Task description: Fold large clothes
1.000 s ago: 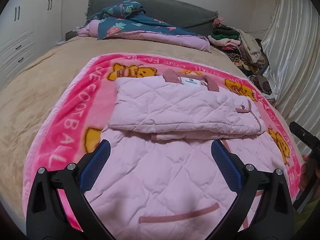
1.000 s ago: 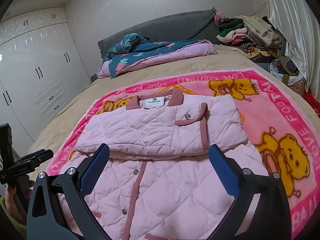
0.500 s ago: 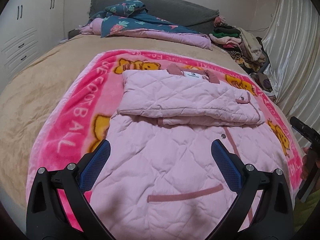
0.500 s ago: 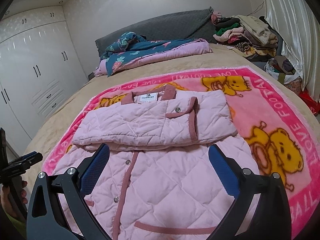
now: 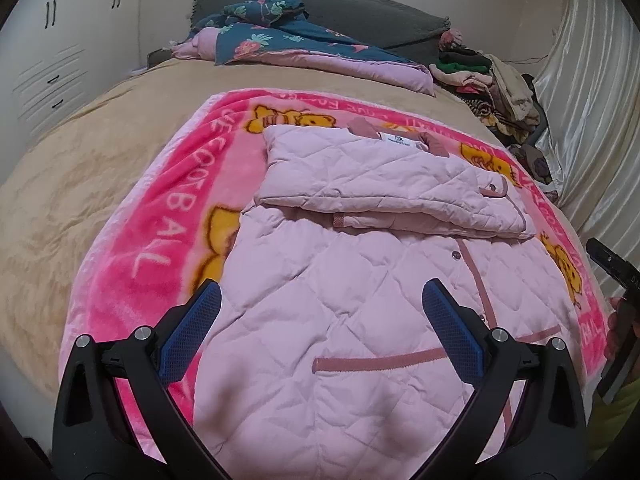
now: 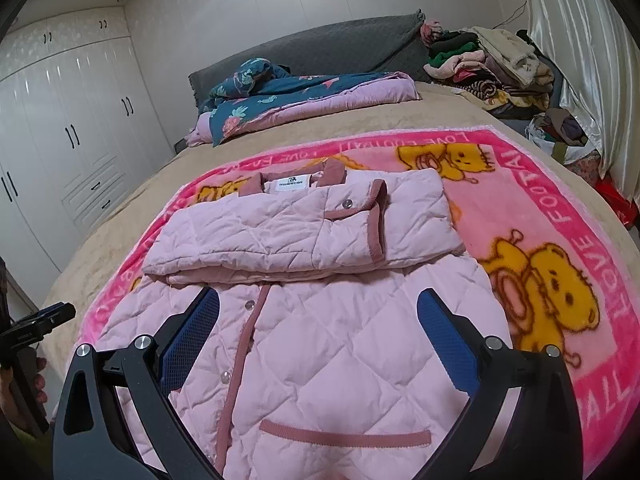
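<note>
Change: both grippers have pulled back toward the jacket's hem since a second ago.
Left gripper (image 5: 320, 312): fingers spread wide, gripping nothing, over the hem.
Pink quilted jacket (image 6: 328, 344): on the pink bear blanket (image 6: 560, 208), sleeves folded across its chest.
Right gripper (image 6: 318, 320): spread wide too, nothing held.

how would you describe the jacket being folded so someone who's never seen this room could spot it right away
On the tan bed lies a bright pink bear-print blanket; the jacket is spread on top of it. It is pale pink and quilted, with darker rose trim, snap buttons and its sleeves folded across the chest, unlike the dark floral quilt by the headboard.
</note>
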Demonstrator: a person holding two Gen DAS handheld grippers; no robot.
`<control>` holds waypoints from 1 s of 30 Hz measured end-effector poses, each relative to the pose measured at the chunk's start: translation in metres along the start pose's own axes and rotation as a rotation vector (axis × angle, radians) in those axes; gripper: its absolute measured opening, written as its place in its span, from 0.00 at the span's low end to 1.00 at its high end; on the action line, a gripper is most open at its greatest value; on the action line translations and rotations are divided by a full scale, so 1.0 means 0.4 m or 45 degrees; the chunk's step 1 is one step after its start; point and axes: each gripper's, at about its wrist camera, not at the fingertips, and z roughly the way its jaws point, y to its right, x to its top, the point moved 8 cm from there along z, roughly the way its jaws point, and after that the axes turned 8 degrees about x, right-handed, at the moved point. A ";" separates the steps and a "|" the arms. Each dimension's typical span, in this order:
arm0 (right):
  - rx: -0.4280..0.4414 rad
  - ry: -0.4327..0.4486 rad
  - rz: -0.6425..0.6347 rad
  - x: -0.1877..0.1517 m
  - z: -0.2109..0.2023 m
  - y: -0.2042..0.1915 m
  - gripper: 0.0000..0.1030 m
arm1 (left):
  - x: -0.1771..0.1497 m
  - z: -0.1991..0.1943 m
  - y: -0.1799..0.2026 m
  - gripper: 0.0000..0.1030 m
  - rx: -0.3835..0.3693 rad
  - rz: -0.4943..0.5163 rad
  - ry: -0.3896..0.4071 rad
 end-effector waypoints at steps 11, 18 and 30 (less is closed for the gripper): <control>-0.010 -0.015 -0.012 -0.025 -0.026 0.008 0.96 | -0.025 -0.014 -0.008 0.92 0.003 -0.008 -0.012; -0.016 -0.015 -0.024 -0.036 -0.043 0.014 0.96 | -0.052 -0.029 -0.008 0.92 0.012 -0.001 -0.021; -0.041 -0.040 -0.033 -0.065 -0.077 0.033 0.96 | -0.096 -0.033 -0.040 0.92 0.063 -0.006 -0.054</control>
